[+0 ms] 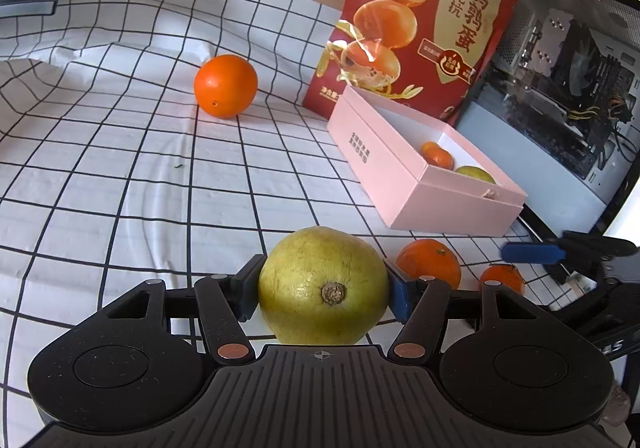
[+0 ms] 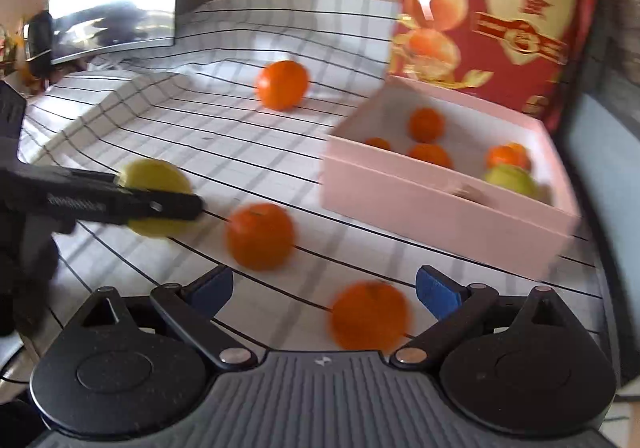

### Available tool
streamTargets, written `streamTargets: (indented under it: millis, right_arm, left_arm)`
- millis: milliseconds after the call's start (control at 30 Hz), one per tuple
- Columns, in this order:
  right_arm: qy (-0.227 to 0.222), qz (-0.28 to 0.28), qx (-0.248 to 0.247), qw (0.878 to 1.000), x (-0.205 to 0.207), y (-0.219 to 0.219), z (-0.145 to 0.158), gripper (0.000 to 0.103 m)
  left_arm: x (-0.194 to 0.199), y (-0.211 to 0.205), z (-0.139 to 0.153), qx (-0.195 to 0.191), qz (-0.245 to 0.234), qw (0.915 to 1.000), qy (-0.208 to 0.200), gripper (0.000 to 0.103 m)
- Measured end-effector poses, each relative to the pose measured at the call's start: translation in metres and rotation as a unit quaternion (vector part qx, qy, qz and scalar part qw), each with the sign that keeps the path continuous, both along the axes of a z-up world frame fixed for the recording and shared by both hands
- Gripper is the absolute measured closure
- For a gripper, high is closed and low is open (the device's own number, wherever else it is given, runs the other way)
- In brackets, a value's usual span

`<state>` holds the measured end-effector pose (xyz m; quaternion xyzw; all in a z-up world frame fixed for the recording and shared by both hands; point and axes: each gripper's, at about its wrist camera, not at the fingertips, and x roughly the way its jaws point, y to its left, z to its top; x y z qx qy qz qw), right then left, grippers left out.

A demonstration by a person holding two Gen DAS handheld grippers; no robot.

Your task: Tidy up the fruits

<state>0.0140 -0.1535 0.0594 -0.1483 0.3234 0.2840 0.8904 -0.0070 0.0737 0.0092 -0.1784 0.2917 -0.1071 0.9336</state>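
Right now the left hand-held gripper [image 1: 322, 290] is pinching a big yellow-green fruit [image 1: 322, 286], with one blue pad touching each side and the brown stem end facing the camera. The fruit is sitting at about 6 o'clock in the left wrist view, low over the white checked cloth [image 1: 120, 187] on the table. In the right wrist view the same fruit [image 2: 156, 197] is showing at about 9 o'clock, with the dark left gripper finger lying across it.

The right hand-held gripper [image 2: 324, 294] is spreading wide and holding nothing. A small orange [image 2: 370, 316] is sitting between its blue pads, nearer the right one, but this view is blurry, so I cannot tell if a pad is touching it. A second small orange [image 2: 260, 236] is lying just beyond it on the cloth, at about 11 o'clock from the first.

A bigger orange [image 1: 225, 85] is lying alone far back on the cloth, well apart from the others.

The pink box [image 1: 384, 171] is sitting open at about 2 o'clock in the left wrist view. Inside it, several small oranges [image 2: 426, 123] and another yellow-green fruit [image 2: 510, 177] are lying. A tall red bag [image 1: 416, 19] is standing just behind the box.
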Motion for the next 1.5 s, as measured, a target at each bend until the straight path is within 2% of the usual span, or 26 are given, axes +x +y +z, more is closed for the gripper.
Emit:
streamTargets:
  millis: [133,200,267,333,467,567,633,800,1067,1300,1400,1500]
  right_arm:
    - [-0.017,0.013,-0.021,1.0,0.005,0.027,-0.009,0.005]
    - [-0.024,0.021,-0.036,0.999,0.006,0.038,-0.014,0.012]
    - [-0.021,0.03,-0.046,0.998,0.008,0.044,-0.018,0.025]
    - [-0.014,0.027,-0.04,0.999,0.01,0.043,-0.017,0.03]
    - [0.003,0.022,-0.022,1.0,0.014,0.032,-0.012,0.033]
    - [-0.01,0.021,-0.038,0.999,0.009,0.026,-0.007,0.033]
    - [-0.023,0.017,-0.053,0.998,0.004,0.022,-0.006,0.033]
    - [-0.044,0.008,-0.066,0.997,-0.003,0.014,-0.004,0.031]
    - [-0.035,0.011,-0.055,0.998,0.0,0.021,-0.009,0.015]
    - [-0.051,0.03,-0.052,0.997,-0.001,0.039,-0.02,0.014]
    - [-0.046,0.037,-0.045,0.997,0.002,0.044,-0.02,0.022]
    - [-0.052,0.044,-0.052,0.996,0.001,0.047,-0.019,0.039]
  left_arm:
    - [0.0,0.001,0.0,0.0,0.0,1.0,0.0,0.036]
    - [0.0,0.0,0.0,-0.001,0.001,1.0,-0.001,0.036]
    - [0.0,0.0,0.0,0.001,0.001,1.0,-0.001,0.036]
    - [-0.001,-0.001,0.001,0.006,0.003,1.0,-0.001,0.036]
    - [-0.007,-0.014,0.005,0.048,0.012,0.9988,0.005,0.037]
    - [-0.016,-0.03,0.01,0.104,0.012,0.9945,-0.001,0.036]
    - [-0.02,-0.035,0.011,0.123,0.013,0.9924,-0.003,0.036]
    - [-0.022,-0.028,0.009,0.1,0.016,0.9948,-0.002,0.037]
    - [-0.023,-0.024,0.008,0.083,0.018,0.9964,-0.004,0.036]
    - [-0.024,-0.022,0.008,0.073,0.021,0.9971,-0.003,0.036]
    - [-0.024,-0.022,0.008,0.071,0.021,0.9972,-0.003,0.036]
    - [-0.024,-0.021,0.008,0.068,0.022,0.9974,-0.003,0.036]
